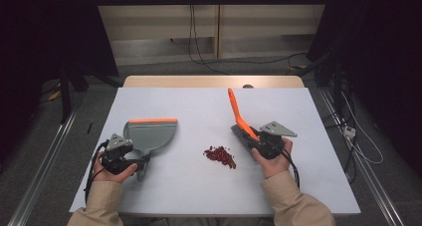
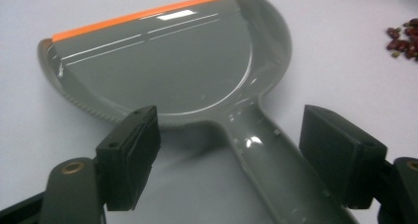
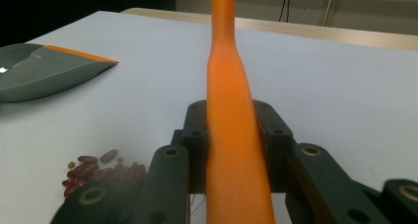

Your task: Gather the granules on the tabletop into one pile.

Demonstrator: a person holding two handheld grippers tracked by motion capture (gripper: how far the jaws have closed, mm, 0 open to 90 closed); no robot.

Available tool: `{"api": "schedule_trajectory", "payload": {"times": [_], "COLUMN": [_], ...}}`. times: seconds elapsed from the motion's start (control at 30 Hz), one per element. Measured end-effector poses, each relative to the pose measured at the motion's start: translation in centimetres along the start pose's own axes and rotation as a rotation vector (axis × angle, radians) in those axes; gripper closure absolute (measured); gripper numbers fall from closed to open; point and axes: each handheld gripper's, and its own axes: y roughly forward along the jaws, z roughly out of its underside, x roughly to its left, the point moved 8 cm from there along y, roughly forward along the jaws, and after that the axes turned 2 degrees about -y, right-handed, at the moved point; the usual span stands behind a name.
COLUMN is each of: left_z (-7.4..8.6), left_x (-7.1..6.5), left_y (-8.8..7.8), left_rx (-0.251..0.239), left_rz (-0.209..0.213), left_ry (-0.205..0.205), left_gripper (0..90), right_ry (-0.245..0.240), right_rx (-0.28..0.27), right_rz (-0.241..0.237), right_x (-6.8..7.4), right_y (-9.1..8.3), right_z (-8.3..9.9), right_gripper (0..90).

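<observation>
A grey dustpan [image 1: 149, 134] with an orange lip lies flat at the table's left, its handle [image 2: 281, 169] pointing toward me. My left gripper [image 1: 141, 162] straddles that handle with its jaws open; the left pad [image 2: 130, 155] stands clear of it and the right pad [image 2: 340, 155] is close beside it. My right gripper [image 1: 255, 138] is shut on the orange handle of a brush [image 1: 235, 109], which slants up and away, its grey bristles [image 1: 240, 135] resting on the table. A small pile of red beans [image 1: 220, 155] lies between the two grippers.
The white tabletop [image 1: 199, 196] has a wooden strip [image 1: 214, 81] along its far edge. Metal rails run along the floor on both sides, and cables [image 1: 348, 131] trail on the floor to the right. Dark curtains hang at the left and right.
</observation>
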Motion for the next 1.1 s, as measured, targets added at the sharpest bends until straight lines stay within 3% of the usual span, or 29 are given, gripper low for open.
{"api": "schedule_trajectory", "payload": {"times": [0.17, 0.3, 0.43, 0.53, 0.63, 0.77, 0.83, 0.93, 1.1], "left_z": [-0.1, 0.6, 1.1, 1.0, 0.6, 0.5, 0.2, 0.3, -0.1], "left_x": [-0.2, -0.5, 0.0, 0.7, 1.0, 0.5, 0.3, 0.4, 0.7], "left_y": [-0.4, 0.0, 0.1, -0.3, 0.0, 1.7, 2.3, 2.5, 1.9], "left_rx": [-0.009, 0.038, 0.066, 0.066, 0.063, 0.112, 0.135, 0.152, 0.150], "left_rz": [-0.017, -0.037, -0.045, -0.052, -0.047, -0.019, -0.014, -0.009, 0.012], "left_ry": [-0.012, -0.012, -0.042, -0.056, -0.059, -0.062, -0.040, -0.034, -0.021], "left_gripper": [20.2, 19.5, 20.5, 29.1, 44.0, 44.3, 53.7, 61.7, 63.1], "right_ry": [0.000, -0.002, -0.001, -0.001, 0.000, 0.007, 0.004, 0.005, 0.016], "right_rx": [-0.005, -0.003, -0.003, -0.007, -0.010, -0.005, -0.006, -0.007, -0.008], "right_rz": [0.000, -0.003, 0.001, 0.003, 0.005, 0.006, 0.005, 0.005, 0.009], "right_x": [0.2, 0.3, 0.3, 0.1, -0.1, -0.1, 0.0, -0.1, -0.6], "right_y": [-0.1, -0.1, -0.2, -0.3, -0.4, -0.3, -0.3, -0.4, -0.7], "right_z": [-0.1, 0.0, 0.0, 0.0, -0.1, 0.0, 0.0, 0.0, 0.1], "right_gripper": [71.1, 71.1, 71.1, 71.1, 71.1, 71.1, 71.1, 71.0, 71.1]}}
